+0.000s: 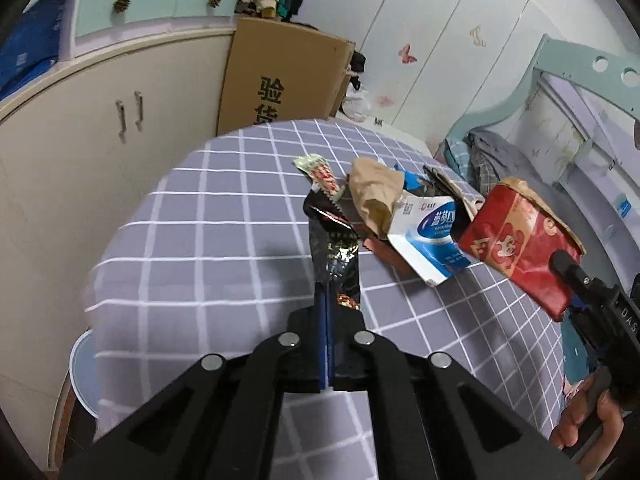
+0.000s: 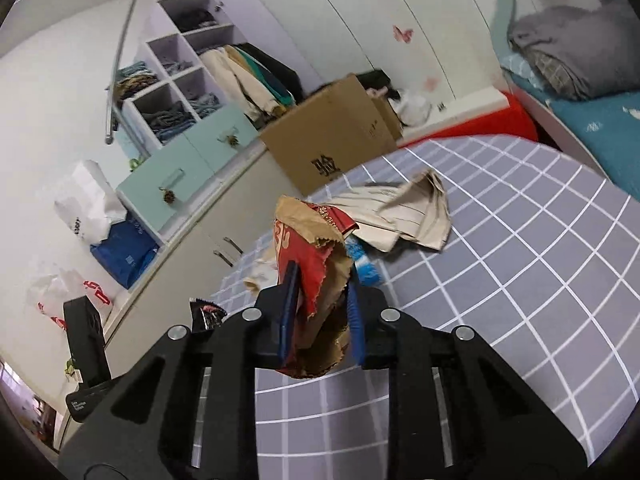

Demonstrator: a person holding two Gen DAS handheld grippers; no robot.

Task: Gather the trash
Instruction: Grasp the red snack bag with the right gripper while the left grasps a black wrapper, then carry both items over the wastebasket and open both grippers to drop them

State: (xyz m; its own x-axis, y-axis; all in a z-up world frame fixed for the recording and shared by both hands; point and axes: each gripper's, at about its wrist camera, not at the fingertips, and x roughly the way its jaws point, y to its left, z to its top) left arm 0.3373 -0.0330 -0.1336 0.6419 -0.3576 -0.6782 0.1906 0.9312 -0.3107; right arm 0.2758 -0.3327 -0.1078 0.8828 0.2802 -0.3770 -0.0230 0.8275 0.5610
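Note:
My left gripper [image 1: 326, 296] is shut on a black foil snack wrapper [image 1: 334, 248], which stands up from the pads above the checked tablecloth [image 1: 192, 240]. My right gripper [image 2: 322, 292] is shut on a crumpled red and brown paper bag [image 2: 312, 248], held clear of the table. In the left wrist view that red bag [image 1: 516, 240] hangs at the right from the right gripper [image 1: 568, 272]. On the cloth lie a crumpled brown paper [image 1: 376, 192], a white and blue box [image 1: 432, 236], a red-striped wrapper [image 1: 320, 172] and a flat beige paper bag [image 2: 404, 212].
A cardboard box [image 1: 280, 80] stands behind the table against cream cabinets [image 1: 100, 128]. A bed with grey bedding [image 1: 496, 156] is at the right. A white basin [image 1: 80, 376] shows below the table's left edge. Plastic bags [image 2: 88, 204] sit on the counter.

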